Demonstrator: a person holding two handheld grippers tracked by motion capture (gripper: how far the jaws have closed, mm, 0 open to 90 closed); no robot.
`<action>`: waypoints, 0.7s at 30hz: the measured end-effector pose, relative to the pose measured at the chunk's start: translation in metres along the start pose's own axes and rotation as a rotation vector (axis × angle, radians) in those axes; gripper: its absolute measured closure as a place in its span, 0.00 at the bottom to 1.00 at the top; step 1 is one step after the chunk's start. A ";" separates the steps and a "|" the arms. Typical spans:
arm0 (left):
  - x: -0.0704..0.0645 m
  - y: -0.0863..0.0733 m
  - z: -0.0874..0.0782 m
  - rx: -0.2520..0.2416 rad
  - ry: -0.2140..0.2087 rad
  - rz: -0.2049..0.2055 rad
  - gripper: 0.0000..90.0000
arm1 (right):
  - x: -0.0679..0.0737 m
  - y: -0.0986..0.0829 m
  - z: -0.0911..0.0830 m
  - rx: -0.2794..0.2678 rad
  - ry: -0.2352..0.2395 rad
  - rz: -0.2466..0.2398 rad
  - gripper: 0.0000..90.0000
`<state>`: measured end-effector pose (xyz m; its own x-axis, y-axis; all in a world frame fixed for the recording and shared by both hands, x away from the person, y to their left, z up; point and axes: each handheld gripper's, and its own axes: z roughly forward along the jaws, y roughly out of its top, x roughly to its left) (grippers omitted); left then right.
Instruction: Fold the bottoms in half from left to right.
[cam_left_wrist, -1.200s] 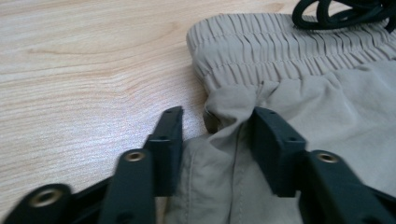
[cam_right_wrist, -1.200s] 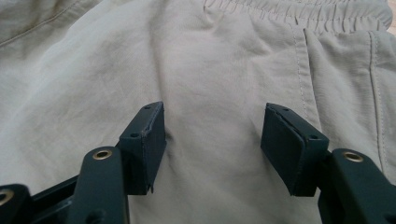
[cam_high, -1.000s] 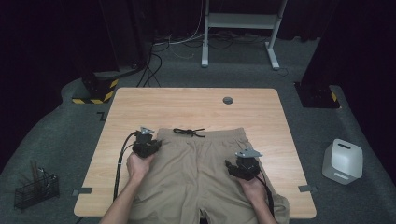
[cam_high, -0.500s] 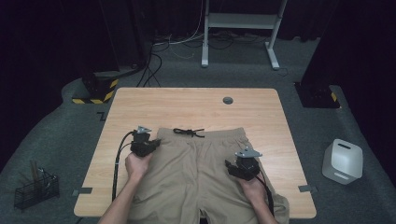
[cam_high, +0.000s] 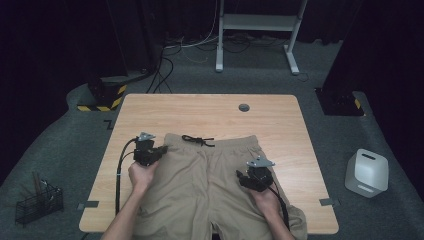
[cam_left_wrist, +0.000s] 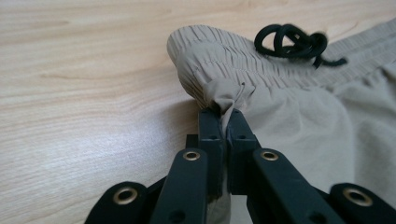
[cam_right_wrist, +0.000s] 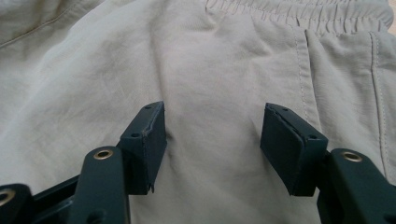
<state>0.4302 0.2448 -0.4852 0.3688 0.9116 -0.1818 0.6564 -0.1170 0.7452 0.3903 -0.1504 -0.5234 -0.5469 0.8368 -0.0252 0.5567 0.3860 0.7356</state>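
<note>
Khaki drawstring shorts (cam_high: 210, 175) are pinched at their 10 o'clock waistband corner by the left gripper (cam_left_wrist: 223, 116), while the right gripper (cam_right_wrist: 212, 140) hovers agape at 4 o'clock.

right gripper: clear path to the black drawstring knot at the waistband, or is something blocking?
Probably yes. The right gripper sits open over the shorts, holding nothing, and only flat fabric lies between it and the drawstring knot. The left gripper, shut on the waistband corner, sits off to the knot's other side.
</note>
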 end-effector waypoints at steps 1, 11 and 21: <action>0.000 0.000 -0.002 -0.007 -0.002 -0.003 0.97 | 0.001 0.001 0.001 0.000 0.002 -0.001 0.45; 0.005 0.007 -0.017 -0.051 -0.030 -0.045 0.97 | 0.011 0.009 0.010 0.000 0.017 -0.011 0.45; -0.013 0.024 -0.030 -0.085 -0.075 -0.002 0.97 | 0.011 0.020 0.001 -0.006 0.004 -0.002 0.48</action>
<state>0.4216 0.2413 -0.4459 0.4182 0.8791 -0.2284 0.6001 -0.0786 0.7960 0.3962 -0.1333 -0.5095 -0.5505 0.8345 -0.0242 0.5520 0.3856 0.7394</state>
